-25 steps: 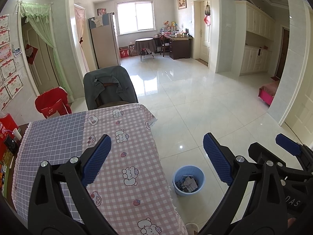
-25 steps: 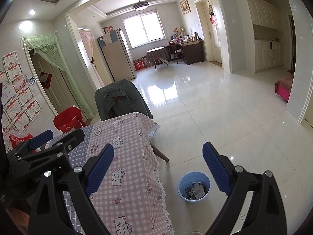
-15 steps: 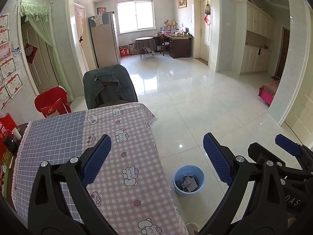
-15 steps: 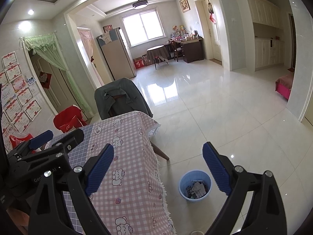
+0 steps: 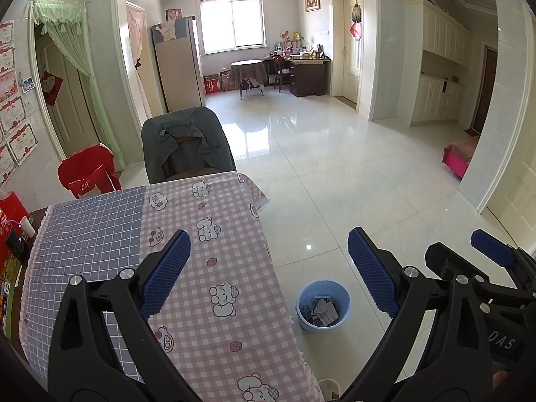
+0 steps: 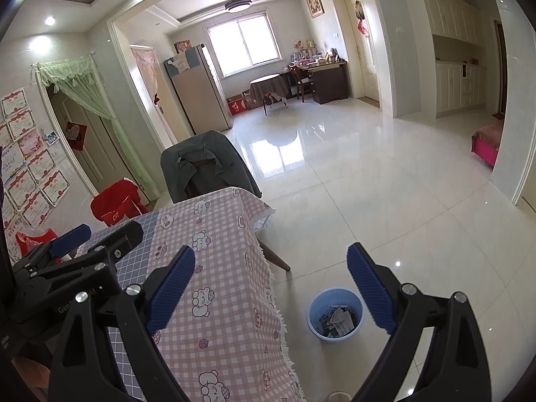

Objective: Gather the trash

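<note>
Home interior was observed, open dining and living area, glossy white tiled floor [image 5: 351,174], table under a pink checked cartoon tablecloth [image 5: 217,268], jacket-draped chair [image 5: 184,144], refrigerator [image 5: 177,67], framed certificates [image 6: 30,167] on wall, curtained doorway [image 5: 67,77], cream built-in cabinets [image 5: 442,67].

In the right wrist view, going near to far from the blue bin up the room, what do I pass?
Blue trash bin with paper scraps → chair draped with a grey jacket → round covered table → window.
</note>
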A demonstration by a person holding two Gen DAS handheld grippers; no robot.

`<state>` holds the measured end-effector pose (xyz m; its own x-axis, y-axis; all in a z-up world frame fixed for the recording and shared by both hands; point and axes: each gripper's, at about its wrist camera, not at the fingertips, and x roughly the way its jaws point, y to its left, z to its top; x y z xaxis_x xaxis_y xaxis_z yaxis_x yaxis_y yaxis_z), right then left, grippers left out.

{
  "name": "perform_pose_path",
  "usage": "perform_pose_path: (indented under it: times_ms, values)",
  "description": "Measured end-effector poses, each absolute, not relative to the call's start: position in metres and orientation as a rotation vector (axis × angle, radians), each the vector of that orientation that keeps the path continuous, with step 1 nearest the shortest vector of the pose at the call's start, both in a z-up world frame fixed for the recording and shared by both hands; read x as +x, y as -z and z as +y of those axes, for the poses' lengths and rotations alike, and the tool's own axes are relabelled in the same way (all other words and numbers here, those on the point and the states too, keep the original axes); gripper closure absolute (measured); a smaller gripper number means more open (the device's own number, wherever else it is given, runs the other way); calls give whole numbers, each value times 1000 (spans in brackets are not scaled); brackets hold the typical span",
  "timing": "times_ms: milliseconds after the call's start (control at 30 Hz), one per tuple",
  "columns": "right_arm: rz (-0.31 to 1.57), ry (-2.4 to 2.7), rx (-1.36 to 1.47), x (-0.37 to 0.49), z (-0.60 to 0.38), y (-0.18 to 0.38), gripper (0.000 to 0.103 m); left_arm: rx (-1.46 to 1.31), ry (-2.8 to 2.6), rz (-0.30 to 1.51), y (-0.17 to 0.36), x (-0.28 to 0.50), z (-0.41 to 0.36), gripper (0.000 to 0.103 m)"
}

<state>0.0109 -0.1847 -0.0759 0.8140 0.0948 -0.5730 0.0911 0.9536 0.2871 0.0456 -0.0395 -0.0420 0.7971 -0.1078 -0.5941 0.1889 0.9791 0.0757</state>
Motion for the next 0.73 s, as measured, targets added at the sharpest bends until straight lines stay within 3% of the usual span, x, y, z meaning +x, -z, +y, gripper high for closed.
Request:
perform_pose_path:
  times_ms: [733]
  values:
    - [672,-13,324,26,-172,83,12,121,138,689,53,62,-20,10]
